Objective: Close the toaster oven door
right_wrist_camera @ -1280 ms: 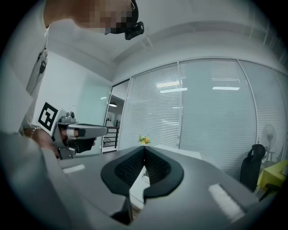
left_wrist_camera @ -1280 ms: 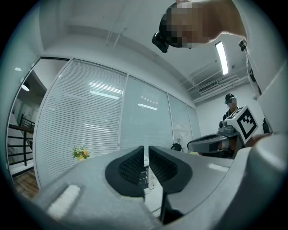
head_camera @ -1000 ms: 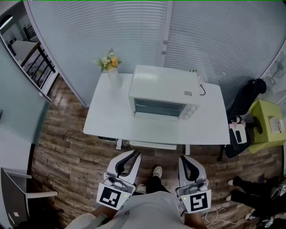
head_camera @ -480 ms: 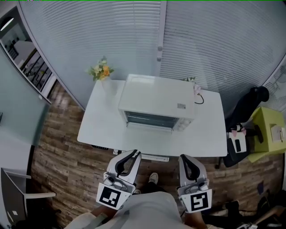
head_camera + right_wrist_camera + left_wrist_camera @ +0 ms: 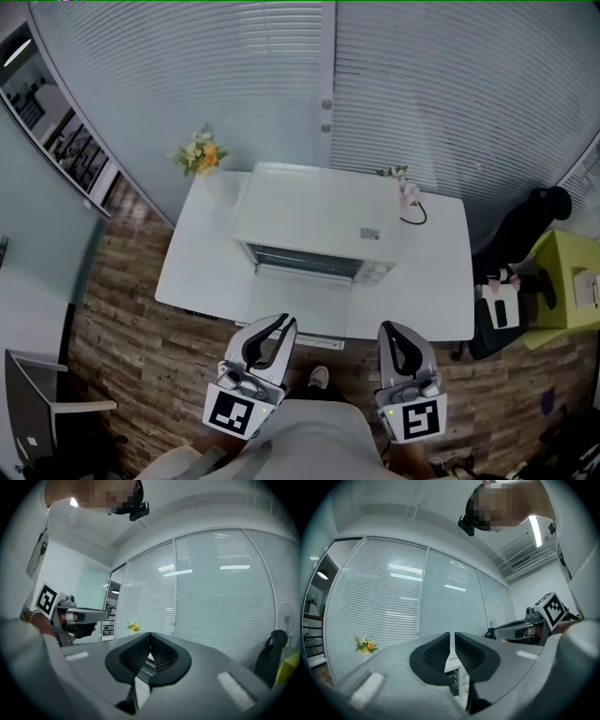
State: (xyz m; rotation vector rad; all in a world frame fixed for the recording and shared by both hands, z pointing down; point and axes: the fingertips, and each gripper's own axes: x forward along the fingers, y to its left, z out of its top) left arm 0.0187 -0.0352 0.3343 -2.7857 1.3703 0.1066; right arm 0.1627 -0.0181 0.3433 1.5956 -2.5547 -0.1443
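Observation:
A white toaster oven [image 5: 314,220] stands on the white table [image 5: 431,281]. Its door [image 5: 302,292] hangs open, folded down flat toward me. Both grippers are held low in front of my body, short of the table's near edge and touching nothing. The left gripper [image 5: 275,326] is shut and empty, and the right gripper [image 5: 392,331] is shut and empty too. In the left gripper view the shut jaws [image 5: 451,637] point toward the oven [image 5: 460,686], glimpsed between them. The right gripper's [image 5: 150,637] pads meet in its own view.
A vase of yellow flowers [image 5: 199,155] stands at the table's back left corner. A small pink item [image 5: 405,192] with a black cable sits at the back right. A black chair [image 5: 525,234] and a green stool [image 5: 567,281] are to the right. Blinds line the glass wall behind.
I have stepped closer to the table, so the oven and its open door now lie nearer the grippers. Both grippers stay shut in the same pose.

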